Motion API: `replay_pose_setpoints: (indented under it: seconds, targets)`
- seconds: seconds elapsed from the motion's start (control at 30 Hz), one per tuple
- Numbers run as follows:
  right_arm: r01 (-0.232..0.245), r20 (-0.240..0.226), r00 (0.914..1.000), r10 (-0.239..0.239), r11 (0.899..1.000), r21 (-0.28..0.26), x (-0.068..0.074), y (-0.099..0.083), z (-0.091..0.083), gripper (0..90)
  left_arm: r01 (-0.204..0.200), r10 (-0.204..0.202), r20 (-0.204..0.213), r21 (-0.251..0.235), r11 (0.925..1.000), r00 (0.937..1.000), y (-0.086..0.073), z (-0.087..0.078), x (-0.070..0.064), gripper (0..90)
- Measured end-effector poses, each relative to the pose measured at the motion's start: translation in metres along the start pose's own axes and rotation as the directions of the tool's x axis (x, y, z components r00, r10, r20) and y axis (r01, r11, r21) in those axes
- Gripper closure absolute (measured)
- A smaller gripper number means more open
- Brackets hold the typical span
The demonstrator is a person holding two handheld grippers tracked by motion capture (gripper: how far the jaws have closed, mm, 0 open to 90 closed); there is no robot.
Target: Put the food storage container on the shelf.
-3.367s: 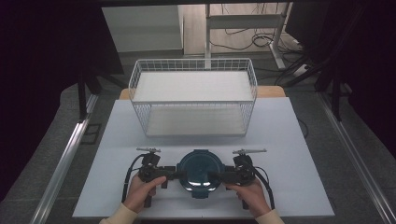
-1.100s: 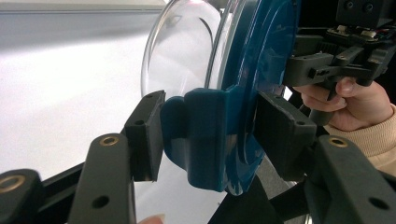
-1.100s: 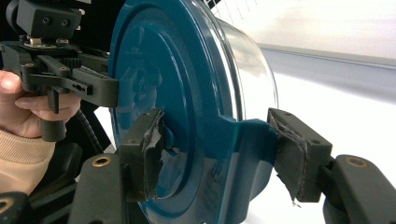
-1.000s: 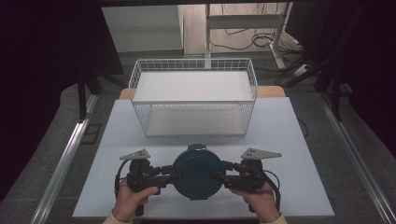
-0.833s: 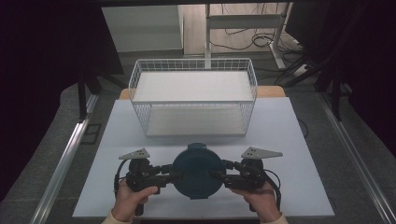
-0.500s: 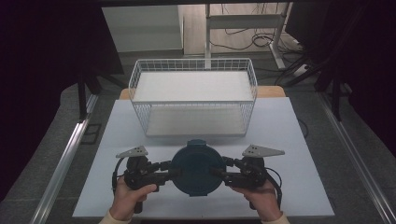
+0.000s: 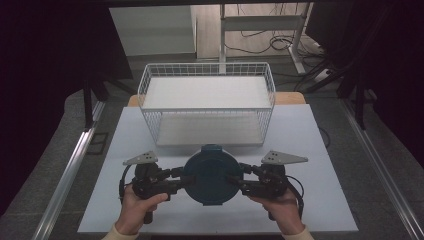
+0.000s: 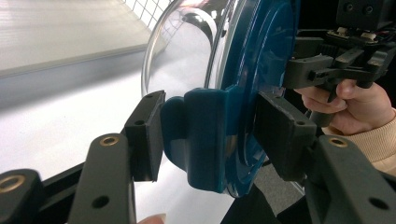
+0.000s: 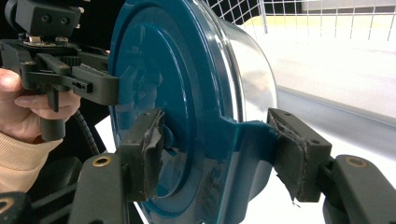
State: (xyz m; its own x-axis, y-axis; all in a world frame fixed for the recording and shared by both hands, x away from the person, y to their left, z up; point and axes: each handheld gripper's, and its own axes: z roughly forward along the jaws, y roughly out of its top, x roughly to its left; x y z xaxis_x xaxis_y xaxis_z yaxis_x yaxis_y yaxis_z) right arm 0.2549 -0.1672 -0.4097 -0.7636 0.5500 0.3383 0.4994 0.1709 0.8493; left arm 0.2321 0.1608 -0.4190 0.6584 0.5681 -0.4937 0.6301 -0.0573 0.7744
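Round teal-lidded container with a clear domed body (image 7: pixel 211 174) sits between the two grippers near the front edge of the white table (image 7: pixel 320 150), just in front of the basket. It's tipped on edge: flat teal lid faces the person, clear dome faces the basket, so its axis runs front-to-back across the table. One teal side tab points up-and-away at the top.

Left gripper (image 7: pixel 176 179) is closed down on the container's left teal clip; in the left gripper view (image 8: pixel 205 135) one jaw bears on the dome side of the clip, the other on the lid face. Right gripper (image 7: pixel 239 179) does the same on the right clip; right gripper view (image 9: pixel 217 149) shows jaws either side of the tab, pads worn and torn. Each gripper is held by a hand: left hand (image 7: pixel 136 209), right hand (image 7: pixel 278 210).

Versus 3.4 s ago: the container then lay flatter, with the glossy dome catching light; now the matte lid faces the camera. It also sits slightly closer to the basket than half a second ago.

White wire basket (image 7: pixel 150 100) stands mid-table, well behind the hands, with only a white liner board inside.
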Motion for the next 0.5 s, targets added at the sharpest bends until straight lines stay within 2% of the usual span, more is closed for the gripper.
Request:
replay_pose_setpoints:
  seconds: [0.2, 0.5]
  targets:
    - [0.019, 0.001, 0.9998, -0.019, 1.000, 0.002, -0.002, 0.010, 0.001, 38.4, -0.008, 0.008, -0.003, -0.008, 0.9999, 1.0000, 0.009, -0.001, 0.001, 44.6]
    - [0.021, 0.000, 0.9998, -0.021, 1.000, -0.012, -0.008, 0.026, 0.001, 38.4, -0.023, 0.023, -0.008, -0.012, 0.9997, 0.9997, 0.026, 0.000, 0.003, 44.6]
